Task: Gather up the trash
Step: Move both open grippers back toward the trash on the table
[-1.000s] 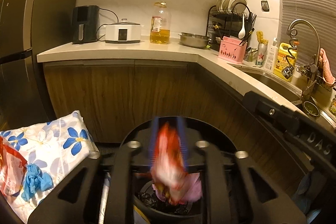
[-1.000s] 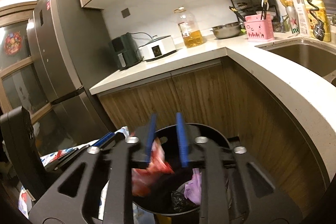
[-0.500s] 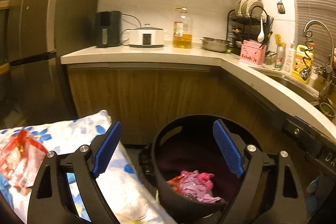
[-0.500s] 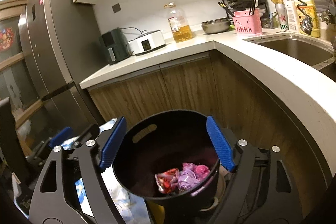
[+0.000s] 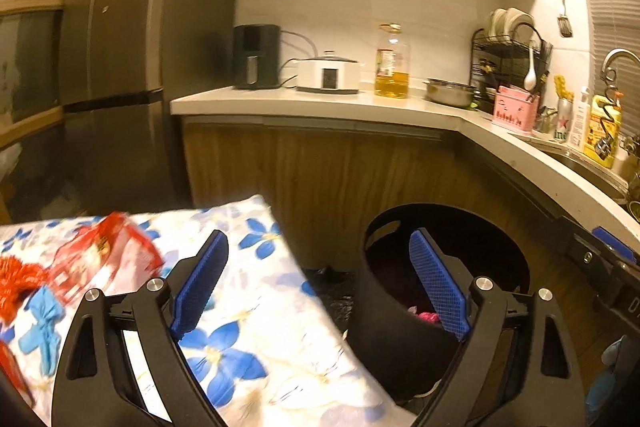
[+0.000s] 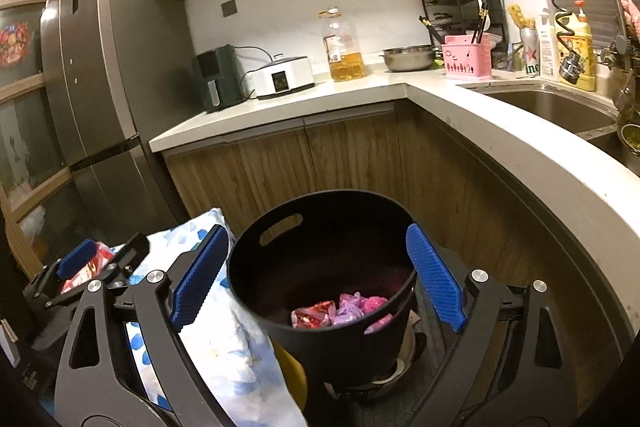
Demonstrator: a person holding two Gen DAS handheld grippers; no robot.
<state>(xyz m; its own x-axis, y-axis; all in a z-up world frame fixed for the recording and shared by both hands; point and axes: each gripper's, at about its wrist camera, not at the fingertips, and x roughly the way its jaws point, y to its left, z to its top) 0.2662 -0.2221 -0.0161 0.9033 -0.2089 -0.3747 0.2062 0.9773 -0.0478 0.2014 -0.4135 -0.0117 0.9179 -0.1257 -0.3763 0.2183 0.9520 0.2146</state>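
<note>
Trash waits on the floral cloth [image 5: 256,311] in the left wrist view: a red-and-white snack wrapper [image 5: 102,259], blurred, lies at the cloth's left part, with a crumpled red piece [image 5: 16,283] at the frame edge and a light blue glove [image 5: 42,323] just below it. The left gripper [image 5: 320,291] has its blue-padded fingers spread wide with nothing between them, one over the cloth, the other over the black bin [image 5: 404,327] that stands beside the cloth's right edge. A bit of pink shows inside the bin.

From the right wrist view, the right gripper [image 6: 316,279] is likewise spread wide and empty, its fingers flanking the black bin [image 6: 332,343]. In the bin's bottom lie a red wrapper [image 6: 312,315] and crumpled pink plastic [image 6: 360,309], touching each other. The floral cloth [image 6: 224,347] lies left of the bin. The left gripper [image 6: 104,259] shows at the far left above the cloth, fingers apart, with the red-and-white snack wrapper [image 6: 86,269] seen between them; whether it touches them I cannot tell.
</note>
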